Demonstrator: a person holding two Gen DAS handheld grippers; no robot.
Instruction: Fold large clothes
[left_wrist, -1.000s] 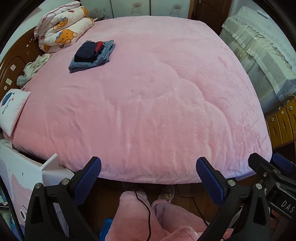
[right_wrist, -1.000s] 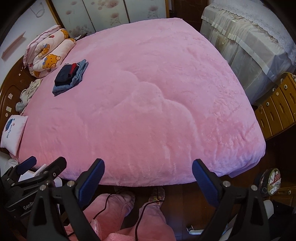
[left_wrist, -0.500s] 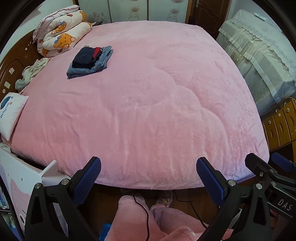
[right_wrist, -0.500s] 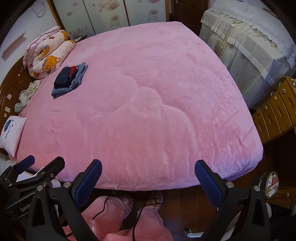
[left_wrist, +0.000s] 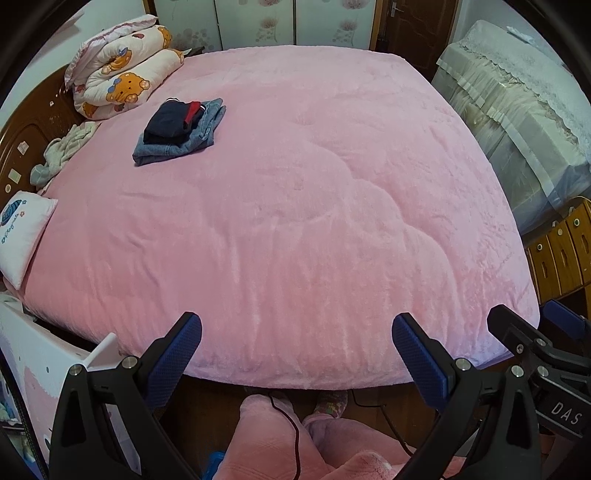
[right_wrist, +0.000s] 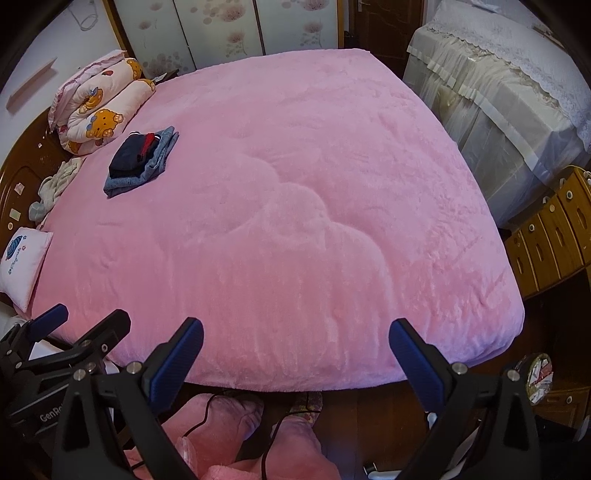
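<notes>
A folded pile of clothes, a dark navy garment with red trim on blue denim (left_wrist: 181, 131), lies at the far left of the pink bed (left_wrist: 295, 206); it also shows in the right wrist view (right_wrist: 142, 162). A crumpled pale garment (left_wrist: 61, 153) lies by the headboard, also in the right wrist view (right_wrist: 55, 184). My left gripper (left_wrist: 297, 350) is open and empty over the bed's near edge. My right gripper (right_wrist: 295, 350) is open and empty there too, beside the left one.
A rolled bear-print quilt (left_wrist: 122, 86) and a small white pillow (left_wrist: 22, 236) lie at the bed's left. A covered bed (left_wrist: 517, 122) and wooden drawers (left_wrist: 561, 247) stand to the right. The person's pink-clad legs (left_wrist: 280, 435) stand below the grippers.
Both grippers have tilted up and drawn back a little, so the bed sits lower in view and more of the far wall shows. Both stay open and empty.
</notes>
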